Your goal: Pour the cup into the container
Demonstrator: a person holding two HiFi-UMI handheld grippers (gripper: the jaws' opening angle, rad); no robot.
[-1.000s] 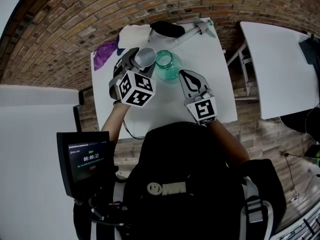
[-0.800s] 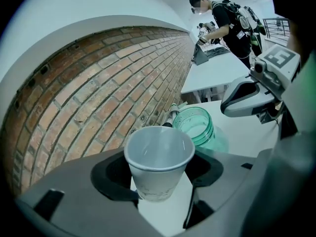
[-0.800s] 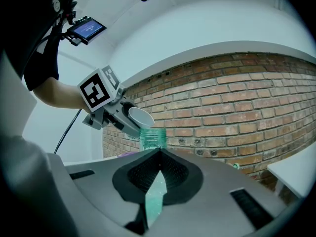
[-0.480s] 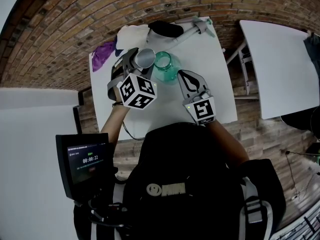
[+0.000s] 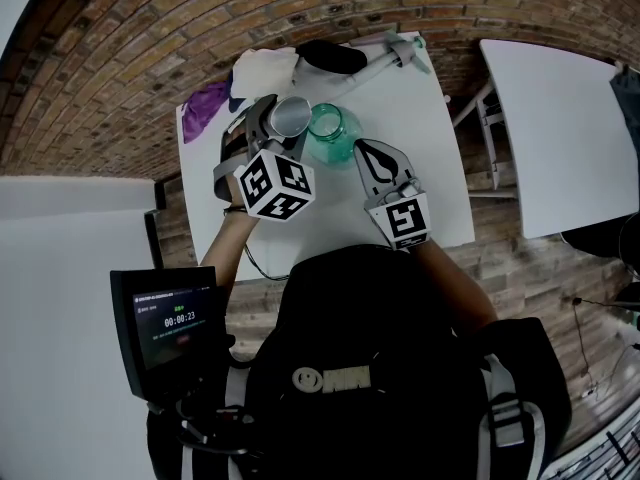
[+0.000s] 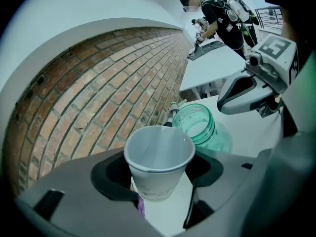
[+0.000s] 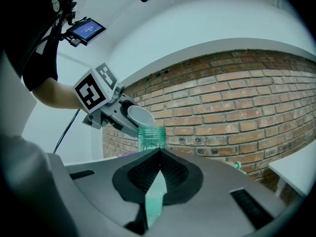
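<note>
On the white rectangular table [image 5: 425,148], toward its far left, we find the left gripper [image 5: 272,126] closed on a white paper cup [image 6: 159,158], with one jaw pressed against each side of the cup's lower wall. We record the cup as tilted, its mouth turned toward a green translucent jar [image 5: 333,131]. The jar stands upright and uncapped on the table, just right of the cup. In the right gripper view the cup's rim sits over the left edge of the jar's mouth and close to it; we cannot tell whether the two touch. The cup's inner wall shows plain white in the left gripper view.

We find the right gripper [image 5: 366,151] near the jar on its near right side, pointing toward it. Its jaws meet at the tips and hold nothing. A thin wedge of gap remains behind the tips, and the jar's green shows through it.

Along the far edge of the table we note, from left to right, a purple cloth [image 5: 205,108], a white cloth [image 5: 265,68], a black rounded object [image 5: 332,58] and a long grey tool [image 5: 385,60]. A second white table [image 5: 550,138] stands well apart to the right. A small dark screen [image 5: 168,320] sits at the near left, beside the person's body. A red brick wall [image 7: 237,98] rises behind the table.
</note>
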